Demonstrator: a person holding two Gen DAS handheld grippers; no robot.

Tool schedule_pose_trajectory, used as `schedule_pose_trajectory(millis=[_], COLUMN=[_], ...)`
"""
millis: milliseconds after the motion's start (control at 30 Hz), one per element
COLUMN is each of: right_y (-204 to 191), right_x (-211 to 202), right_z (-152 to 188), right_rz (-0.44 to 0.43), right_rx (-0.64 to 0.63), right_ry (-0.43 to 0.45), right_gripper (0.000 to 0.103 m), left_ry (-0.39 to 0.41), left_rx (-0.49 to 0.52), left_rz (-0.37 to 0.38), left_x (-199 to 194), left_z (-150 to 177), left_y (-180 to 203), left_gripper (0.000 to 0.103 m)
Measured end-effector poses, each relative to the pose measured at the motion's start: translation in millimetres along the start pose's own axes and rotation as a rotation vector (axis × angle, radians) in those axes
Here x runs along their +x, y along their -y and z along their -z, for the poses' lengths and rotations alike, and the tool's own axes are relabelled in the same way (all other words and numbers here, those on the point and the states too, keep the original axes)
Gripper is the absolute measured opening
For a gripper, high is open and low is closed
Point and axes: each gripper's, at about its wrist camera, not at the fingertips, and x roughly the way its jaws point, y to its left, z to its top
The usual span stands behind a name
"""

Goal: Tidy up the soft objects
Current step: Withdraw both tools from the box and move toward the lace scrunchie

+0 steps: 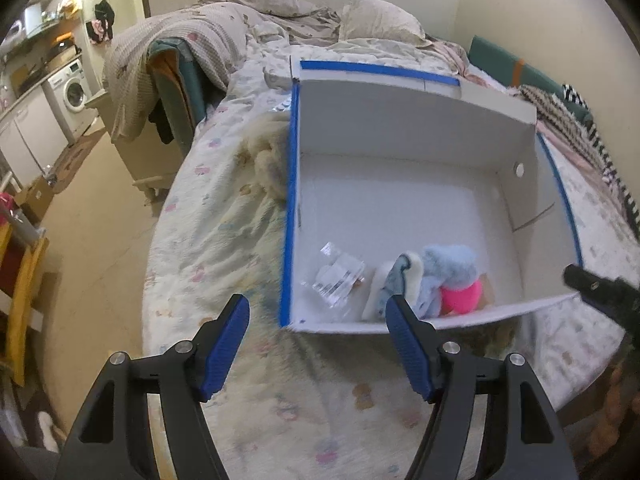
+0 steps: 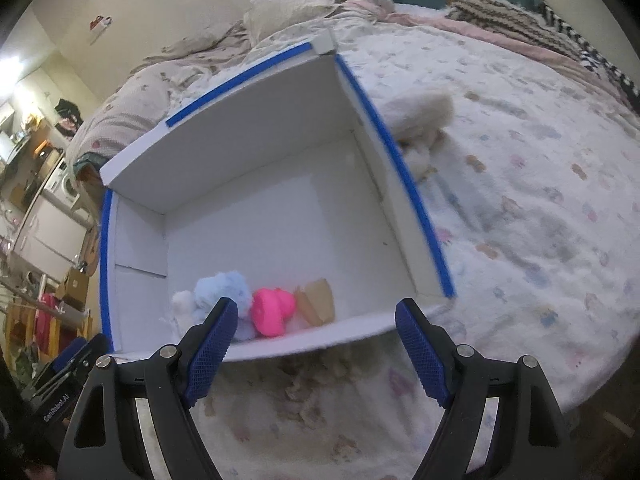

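Observation:
A white cardboard box (image 1: 420, 128) with blue-taped rims lies open on the bed. In its near corner sit a light-blue fluffy toy (image 1: 448, 268), a bright pink soft toy (image 1: 460, 298), a small white soft piece (image 2: 182, 304), a tan piece (image 2: 320, 300) and a clear plastic wrapper (image 1: 338, 280). A cream plush (image 1: 266, 152) lies on the bed outside the box, against its side wall; the right wrist view shows this cream plush (image 2: 420, 120) too. My left gripper (image 1: 317, 300) hovers open and empty at the box's near wall. My right gripper (image 2: 316, 303) is also open and empty there.
The bed has a floral bedspread (image 1: 208, 248), crumpled blankets and a pillow (image 1: 380, 20) behind the box. A striped knit throw (image 2: 520, 20) lies at the far side. Beside the bed is bare floor (image 1: 96, 240), then cabinets and a washing machine (image 1: 74, 90).

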Motion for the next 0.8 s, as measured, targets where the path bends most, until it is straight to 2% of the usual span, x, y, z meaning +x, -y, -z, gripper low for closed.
schedule_pose_trajectory(millis=[167,300,533,800], right_y=[14.9,23.9,39.5,39.3], right_x=[-8.3,-8.2,4.6,23.9], right_z=[12.6,20.3,26.7,28.7], right_rz=[0.002,0.015,0.05,0.002], right_rx=[0.033,0.027,0.042,0.088], right_ry=[0.0,-0.02,-0.075,-0.138], right_gripper=[0.086,0.086,0.086,0.086], left_ry=[0.016,0.003,-0.023,-0.047], left_rx=[0.06,0.071,0.028,-0.031], left_rz=[-0.05,-0.051,-0.043,-0.021], left_x=[-5.1,-4.3,-3.5,0.2], left_z=[11.9,18.1,20.0,18.2], left_y=[-1.6,-5.8,-14.4,-21.3], left_gripper=[0.068,0.068,0.068,0.068])
